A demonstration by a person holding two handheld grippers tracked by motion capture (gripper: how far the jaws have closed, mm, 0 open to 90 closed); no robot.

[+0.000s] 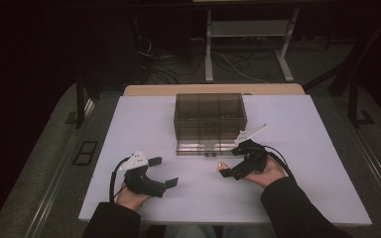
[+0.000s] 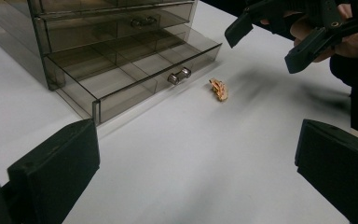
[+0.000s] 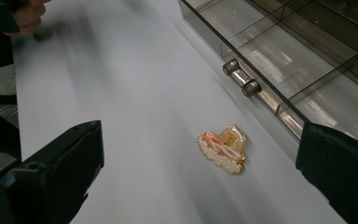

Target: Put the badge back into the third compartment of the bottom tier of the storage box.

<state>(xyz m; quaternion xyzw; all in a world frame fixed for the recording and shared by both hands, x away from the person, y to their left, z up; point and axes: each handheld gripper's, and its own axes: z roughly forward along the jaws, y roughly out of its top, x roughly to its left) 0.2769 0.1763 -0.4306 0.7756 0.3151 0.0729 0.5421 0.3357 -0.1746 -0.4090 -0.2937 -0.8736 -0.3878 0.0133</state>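
High view: the brooch (image 1: 222,166) lies flat on the white tabletop (image 1: 144,119), just in front of the open bottom drawer (image 1: 201,147) of the smoky drawer box (image 1: 210,115); the right tool (image 1: 230,161) hovers over it, jaws wide, empty. The left tool (image 1: 163,172), well left of the box, is also wide open and empty. Left gripper view: the brooch (image 2: 219,89) sits near the drawer knob (image 2: 179,75). Right gripper view: the brooch (image 3: 223,148) has its long axis slanting toward the drawer front. Recommended: lower the jaws astride its short width, then close gently.
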